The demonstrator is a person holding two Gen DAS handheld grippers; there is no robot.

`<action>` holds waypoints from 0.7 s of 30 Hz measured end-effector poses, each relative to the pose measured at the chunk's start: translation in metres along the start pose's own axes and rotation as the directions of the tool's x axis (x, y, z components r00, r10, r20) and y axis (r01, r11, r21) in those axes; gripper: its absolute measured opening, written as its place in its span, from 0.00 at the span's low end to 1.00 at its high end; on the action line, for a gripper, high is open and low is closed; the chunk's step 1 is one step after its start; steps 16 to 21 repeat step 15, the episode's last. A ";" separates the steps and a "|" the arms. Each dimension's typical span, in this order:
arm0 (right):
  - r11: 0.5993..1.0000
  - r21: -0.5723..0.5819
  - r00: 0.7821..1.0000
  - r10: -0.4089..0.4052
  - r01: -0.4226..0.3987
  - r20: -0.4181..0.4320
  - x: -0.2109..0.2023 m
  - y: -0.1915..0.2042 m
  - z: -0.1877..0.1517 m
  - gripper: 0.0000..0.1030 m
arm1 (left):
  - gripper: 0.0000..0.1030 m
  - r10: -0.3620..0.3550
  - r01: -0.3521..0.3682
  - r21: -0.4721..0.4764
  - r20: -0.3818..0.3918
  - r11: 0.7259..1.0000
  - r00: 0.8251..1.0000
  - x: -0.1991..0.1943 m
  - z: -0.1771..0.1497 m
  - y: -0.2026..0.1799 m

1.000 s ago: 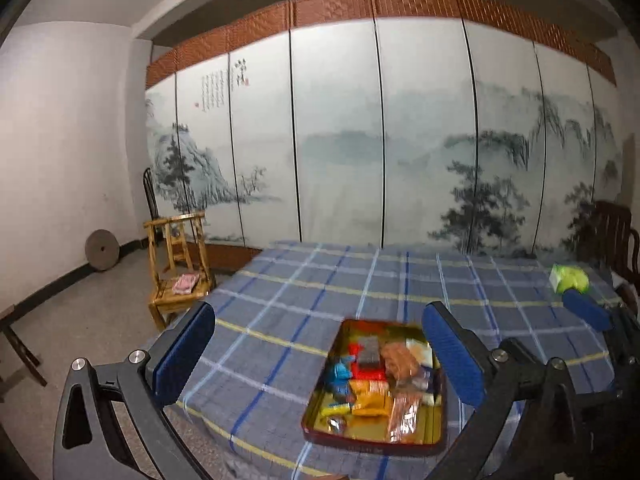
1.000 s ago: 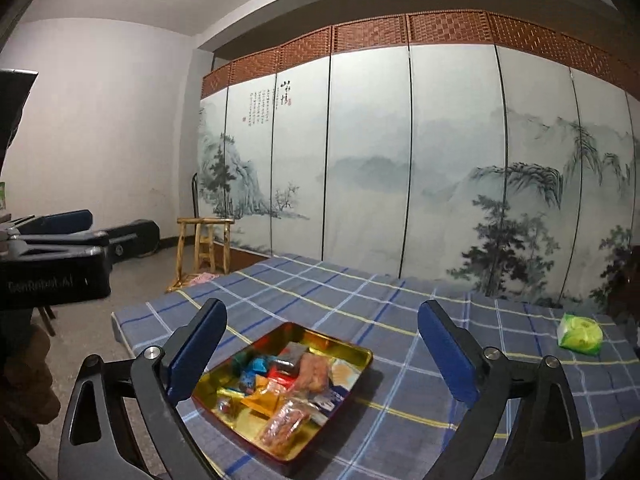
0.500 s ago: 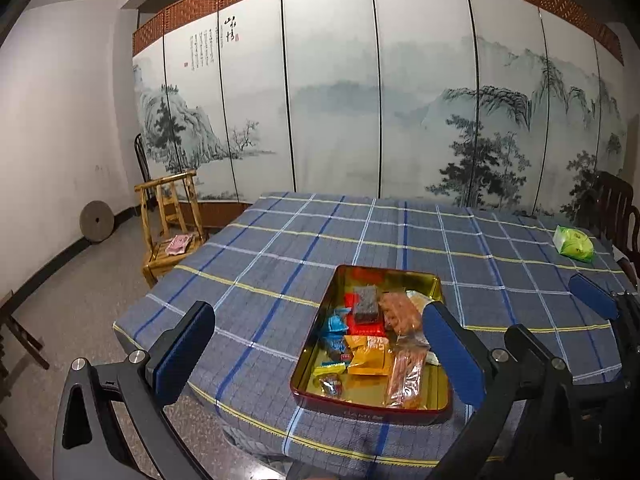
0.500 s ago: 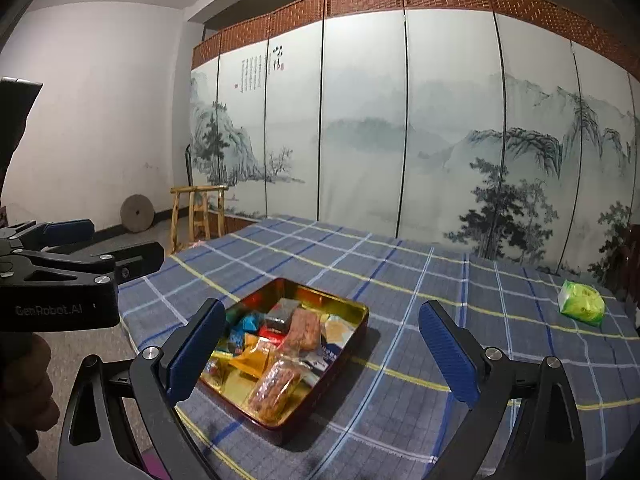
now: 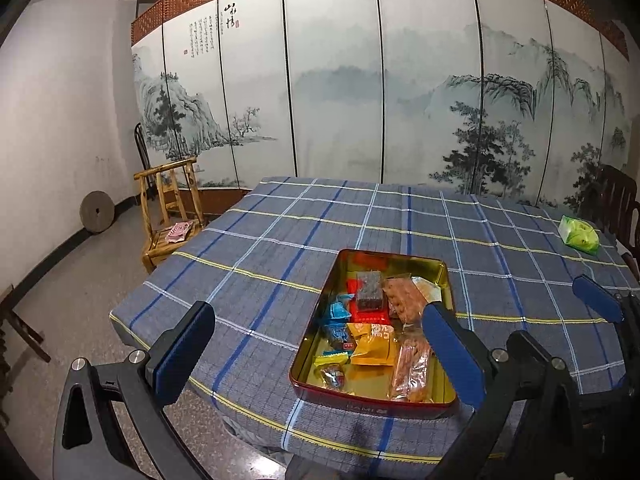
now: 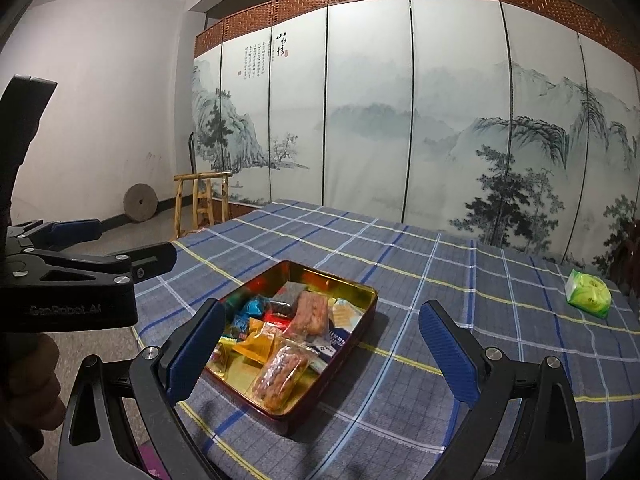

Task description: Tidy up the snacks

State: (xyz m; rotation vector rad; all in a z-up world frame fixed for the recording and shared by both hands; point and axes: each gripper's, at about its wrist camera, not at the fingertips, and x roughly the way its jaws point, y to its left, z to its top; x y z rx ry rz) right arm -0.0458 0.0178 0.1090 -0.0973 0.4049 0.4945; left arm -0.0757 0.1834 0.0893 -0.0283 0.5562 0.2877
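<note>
Grippers nearer plaid table [image 5: 280, 240], painted screen [image 5: 420, 100]

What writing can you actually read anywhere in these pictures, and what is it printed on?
"GenRobot.AI": on the side of the left gripper, seen from the right wrist view.
"DAMI": embossed faintly on the near wall of the snack tin; uncertain.
Two large brush characters with a red seal, and columns of small calligraphy, on the painted screen: too small to read.
Print on the snack wrappers: too blurred.
</note>
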 end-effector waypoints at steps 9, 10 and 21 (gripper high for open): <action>0.998 0.063 0.997 -0.005 0.010 -0.075 0.019 -0.034 -0.015 0.95 | 1.00 -0.025 0.025 0.033 -0.023 0.999 0.999 0.012 -0.001 -0.012; 0.997 0.076 0.996 -0.011 0.018 -0.092 0.022 -0.044 -0.018 0.95 | 1.00 -0.022 0.023 0.041 -0.019 0.999 1.000 0.012 -0.001 -0.013; 0.985 0.105 0.961 -0.110 0.140 -0.254 0.055 -0.127 -0.046 0.95 | 1.00 0.000 0.002 0.054 -0.039 0.999 0.999 0.016 0.004 -0.021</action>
